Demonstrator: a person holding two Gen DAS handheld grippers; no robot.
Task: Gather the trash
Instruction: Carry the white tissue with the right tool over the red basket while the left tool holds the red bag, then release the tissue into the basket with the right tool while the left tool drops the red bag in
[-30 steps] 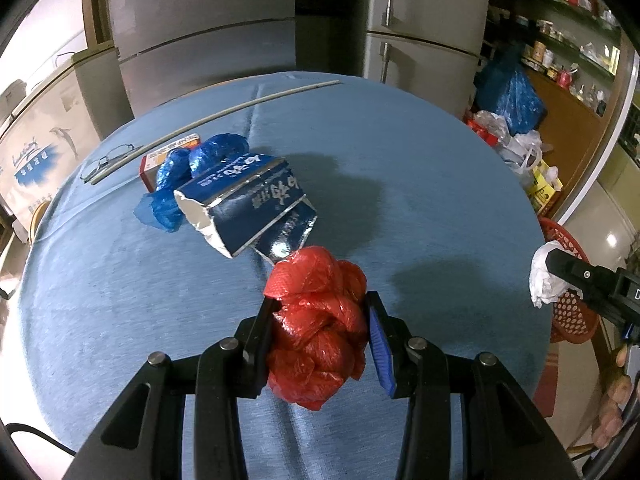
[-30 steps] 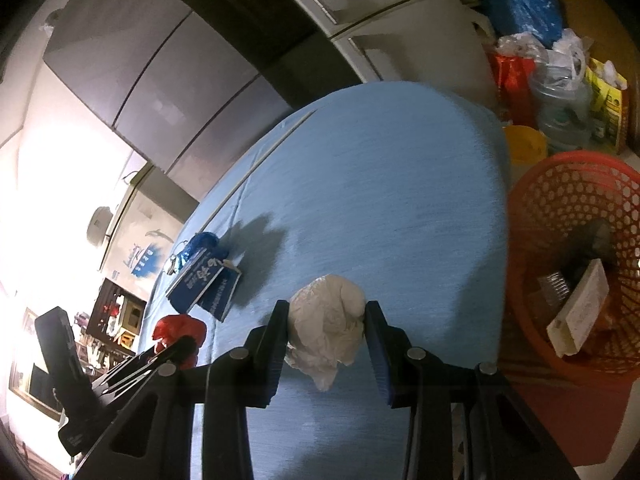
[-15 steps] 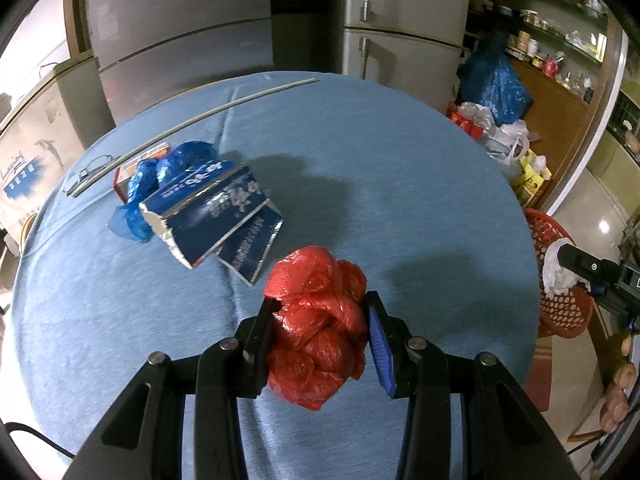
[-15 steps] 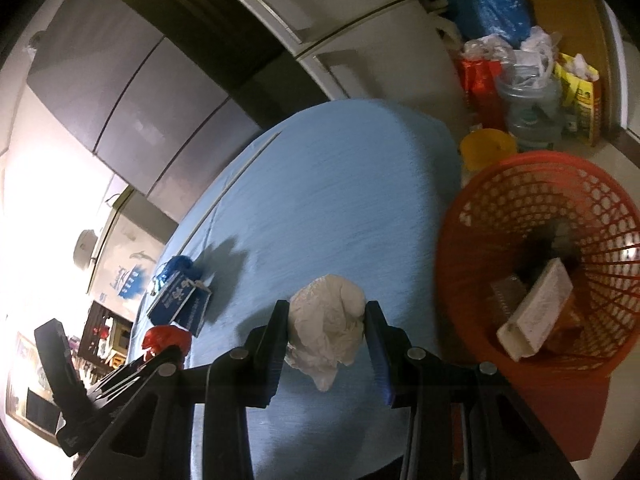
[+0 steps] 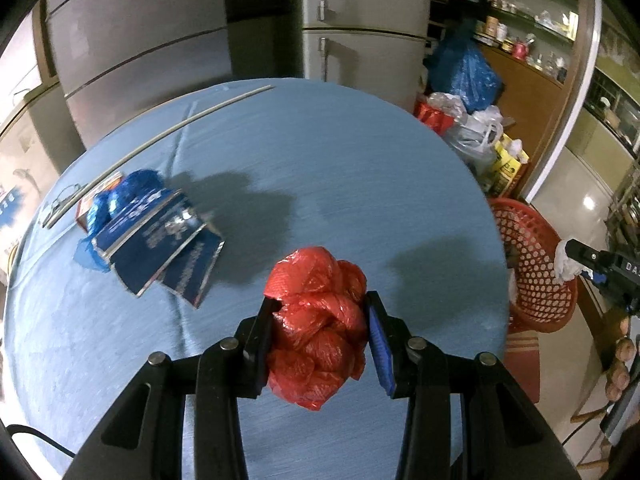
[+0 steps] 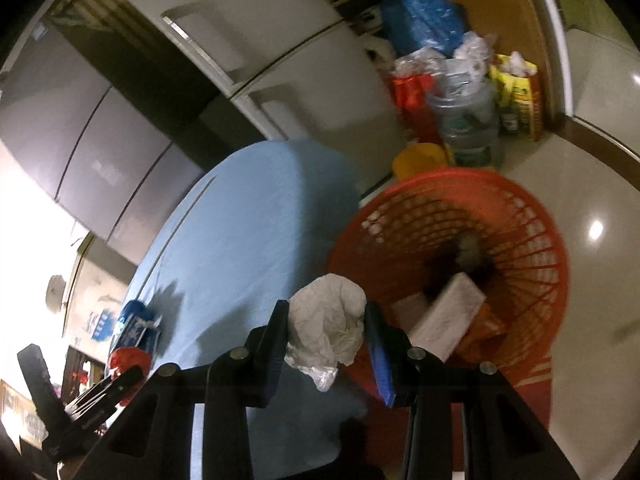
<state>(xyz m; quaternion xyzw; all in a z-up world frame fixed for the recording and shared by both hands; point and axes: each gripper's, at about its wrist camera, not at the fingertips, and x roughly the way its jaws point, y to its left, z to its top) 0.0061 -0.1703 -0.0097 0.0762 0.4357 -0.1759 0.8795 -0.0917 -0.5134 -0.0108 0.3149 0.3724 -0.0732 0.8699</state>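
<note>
Trash fills both tools. Seen from the left wrist, the left gripper (image 5: 318, 334) is clamped on a red plastic bag (image 5: 318, 320), a glossy, crinkled wad twisted into lumps, pressed between the black finger and the blue-padded one, above the round table (image 5: 340, 168), whose blue cloth shows a fine brushed grain. At ten o'clock from the wad lie flattened blue cartons (image 5: 158, 248) with shiny foil edges, overlapping a crumpled blue bag (image 5: 132, 188) and a small box mostly hidden beneath it; the print on them is blurred. A thin pale rod (image 5: 160, 140) runs along the far rim. At three o'clock stands a red basket (image 5: 532, 264) of perforated plastic, partly hidden behind the table edge, and beyond it the right gripper (image 5: 568, 264) enters from the frame edge, cut off, with a white lump at its tip. From the right wrist, the right gripper (image 6: 326, 336) is closed on a crumpled white tissue (image 6: 326, 328), papery and creased, with a thin clear film hanging below, held over the table's edge just beside the basket (image 6: 532, 216). Inside that ribbed basket lies a flat white packet (image 6: 450, 316) over dark, smeared contents too blurred to name. At eight o'clock, the left gripper (image 6: 132, 372) shows small with the red wad (image 6: 128, 360).
</note>
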